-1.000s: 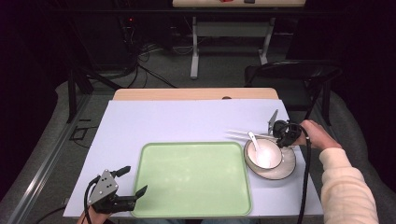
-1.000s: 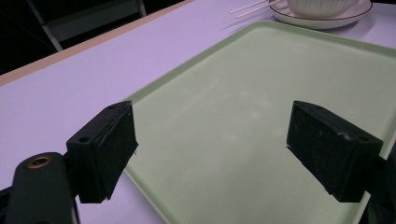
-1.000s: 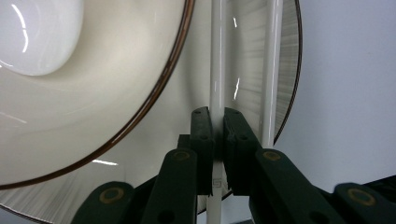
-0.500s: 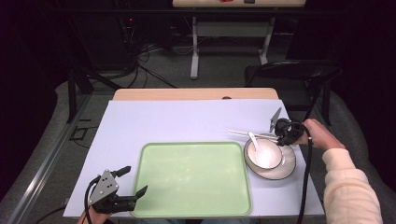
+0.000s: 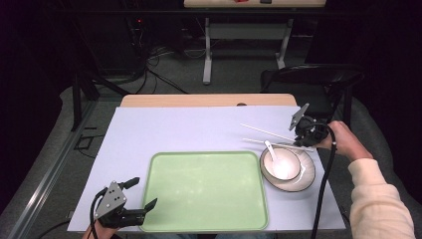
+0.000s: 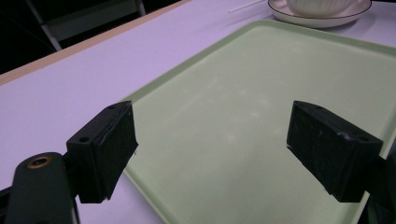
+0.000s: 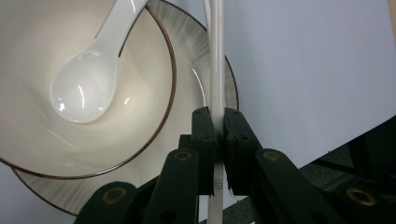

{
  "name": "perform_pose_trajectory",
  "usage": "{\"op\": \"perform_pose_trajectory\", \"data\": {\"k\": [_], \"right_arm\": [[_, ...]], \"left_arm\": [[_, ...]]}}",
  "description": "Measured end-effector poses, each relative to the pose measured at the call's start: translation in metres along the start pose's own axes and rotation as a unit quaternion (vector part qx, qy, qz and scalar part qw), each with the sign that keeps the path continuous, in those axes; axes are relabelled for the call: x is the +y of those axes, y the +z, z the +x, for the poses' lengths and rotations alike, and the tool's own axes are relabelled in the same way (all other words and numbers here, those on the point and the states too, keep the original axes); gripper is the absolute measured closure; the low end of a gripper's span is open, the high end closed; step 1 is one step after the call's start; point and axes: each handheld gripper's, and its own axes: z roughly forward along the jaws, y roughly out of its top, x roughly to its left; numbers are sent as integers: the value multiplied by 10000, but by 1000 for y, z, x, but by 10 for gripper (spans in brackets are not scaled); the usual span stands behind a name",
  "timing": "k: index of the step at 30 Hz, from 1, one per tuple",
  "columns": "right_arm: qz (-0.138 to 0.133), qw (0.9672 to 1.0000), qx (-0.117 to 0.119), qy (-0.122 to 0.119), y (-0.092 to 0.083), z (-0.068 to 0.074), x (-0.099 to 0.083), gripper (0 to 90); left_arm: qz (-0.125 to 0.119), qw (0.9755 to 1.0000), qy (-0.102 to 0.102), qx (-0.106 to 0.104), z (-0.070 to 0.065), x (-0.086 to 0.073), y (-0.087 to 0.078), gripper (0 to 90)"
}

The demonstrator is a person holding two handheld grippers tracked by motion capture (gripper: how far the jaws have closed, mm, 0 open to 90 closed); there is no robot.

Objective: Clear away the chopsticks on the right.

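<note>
While left gripper (image 6: 212, 149) gapes | chopstick (image 7: 217, 70) clamped between right gripper (image 7: 217, 140) jaws

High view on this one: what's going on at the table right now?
A person works at a table with a gripper in each hand. The right gripper is shut on a white chopstick, holding it over the rim of the plate. A bowl on that plate holds a white spoon. A second chopstick lies on the table beyond the plate. The left gripper hangs open over the near left corner of the empty green tray, holding nothing.
</note>
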Motion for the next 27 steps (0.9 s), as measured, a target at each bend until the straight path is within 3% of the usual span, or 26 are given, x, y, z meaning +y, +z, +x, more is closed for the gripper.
{"op": "perform_pose_trajectory", "data": {"k": [6, 17, 23, 27], "right_arm": [[14, 9998, -152, 99, -11, 9, 8, 838], [133, 9975, -230, 661, -27, 32, 20, 837], [158, 9925, -202, 1192, -34, 53, 30, 837], [127, 9857, -245, 1662, -36, 68, 34, 837]], "left_arm": [[-28, 10000, -37, 11, 0, 0, 0, 158], [2, 10000, -13, -4, 0, 0, 0, 158], [-6, 10000, -8, 2, 0, 0, 0, 158], [-1, 10000, -15, 13, 0, 0, 0, 158]]}}
